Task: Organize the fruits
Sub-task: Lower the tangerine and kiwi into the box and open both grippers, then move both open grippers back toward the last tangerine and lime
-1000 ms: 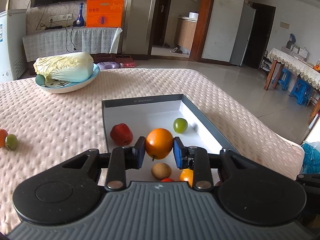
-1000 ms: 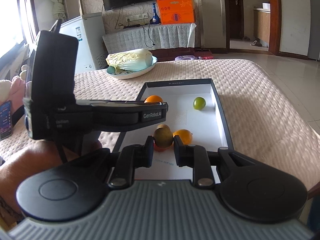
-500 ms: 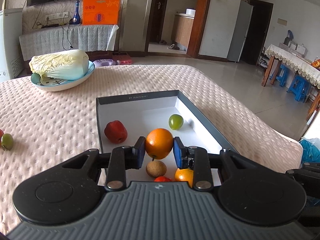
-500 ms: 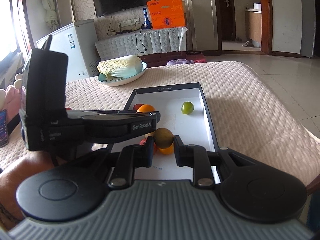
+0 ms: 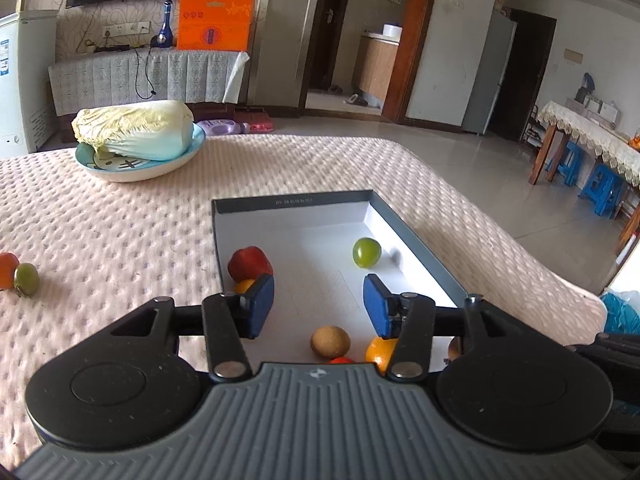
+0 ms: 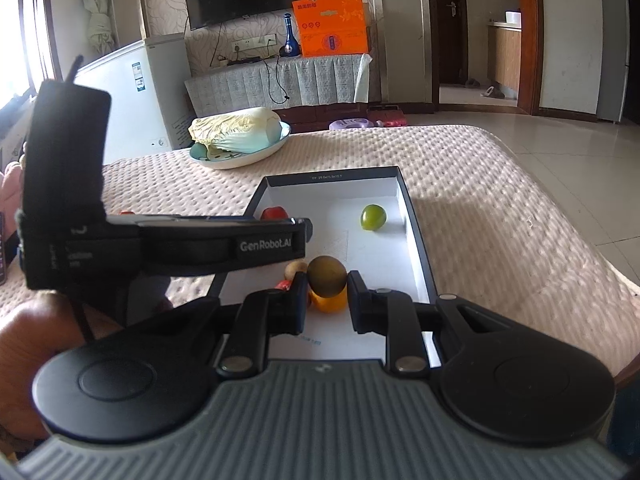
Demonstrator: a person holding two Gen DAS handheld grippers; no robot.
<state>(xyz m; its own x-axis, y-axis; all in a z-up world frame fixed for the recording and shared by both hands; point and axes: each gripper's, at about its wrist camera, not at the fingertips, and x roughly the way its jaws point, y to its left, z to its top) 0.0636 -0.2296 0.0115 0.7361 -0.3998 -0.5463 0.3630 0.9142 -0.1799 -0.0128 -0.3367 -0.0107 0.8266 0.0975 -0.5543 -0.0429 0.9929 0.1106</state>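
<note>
A shallow grey box [image 5: 416, 240] with a white floor lies on the pink cloth. My left gripper [image 5: 319, 306] hangs open and empty above it. An orange [image 5: 245, 286] peeks out beside the left pad, next to a red apple [image 5: 250, 264]. A green fruit [image 5: 366, 253], a brown kiwi [image 5: 330, 341] and a second orange [image 5: 380, 354] lie in the box. My right gripper [image 6: 327, 300] is shut on a dark olive-brown fruit [image 6: 326, 276], held above the box [image 6: 416, 240] near its front.
A plate with a napa cabbage [image 5: 136, 136] stands at the back left. A red-orange fruit [image 5: 7, 265] and a small green fruit [image 5: 26, 279] lie on the cloth at the left. The bed edge falls away at the right.
My left gripper has opened and let the orange go; it now lies in the box by the apple. My right gripper has lifted the brown fruit slightly.
</note>
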